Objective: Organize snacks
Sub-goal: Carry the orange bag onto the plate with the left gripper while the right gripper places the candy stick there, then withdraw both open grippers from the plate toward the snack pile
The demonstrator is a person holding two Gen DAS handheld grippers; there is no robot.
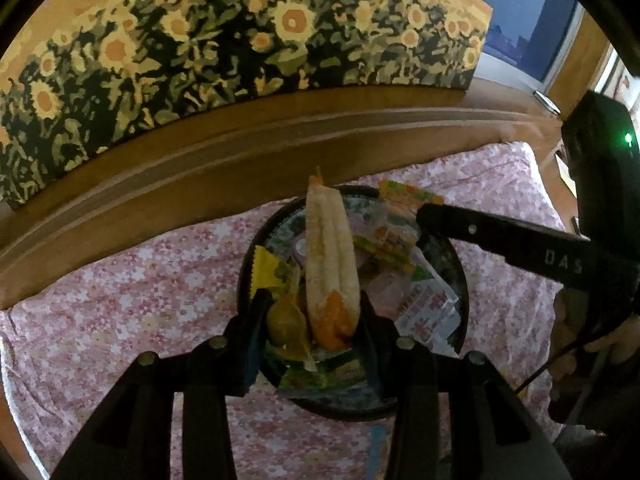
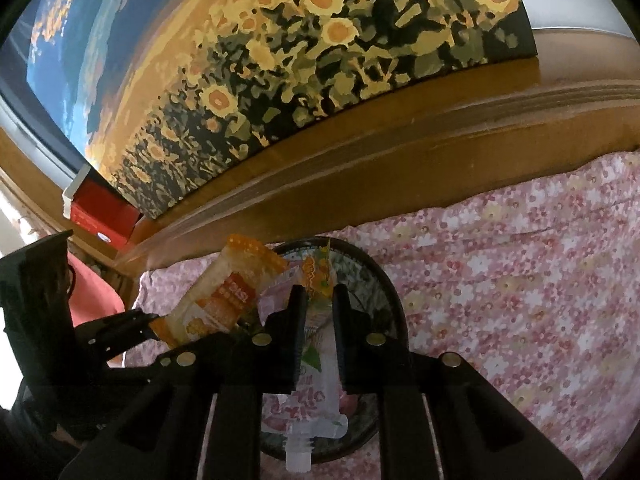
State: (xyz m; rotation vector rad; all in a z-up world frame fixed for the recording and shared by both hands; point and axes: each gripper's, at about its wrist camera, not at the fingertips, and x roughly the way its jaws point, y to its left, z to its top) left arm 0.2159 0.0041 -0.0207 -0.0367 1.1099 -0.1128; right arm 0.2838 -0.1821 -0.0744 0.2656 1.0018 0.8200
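While the left gripper [image 1: 310,312] clamps the long cracker packet [image 1: 330,264] over the round tray [image 1: 460,276], the right gripper [image 2: 318,304] stands narrowly parted astride a spouted pouch [image 2: 316,392]. Floral cloth [image 2: 520,300] lies open rightward; the wooden ledge [image 1: 200,168] bounds the far edge.

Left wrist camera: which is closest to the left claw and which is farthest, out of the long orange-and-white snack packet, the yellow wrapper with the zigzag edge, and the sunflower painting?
From the left claw:
1. Long orange-and-white snack packet: nearest, its orange end sits between the fingers, over the dark round tray.
2. Yellow wrapper: next, in the tray, just beyond the left finger.
3. Sunflower painting: farthest, up on the wooden ledge behind the flowered cloth.
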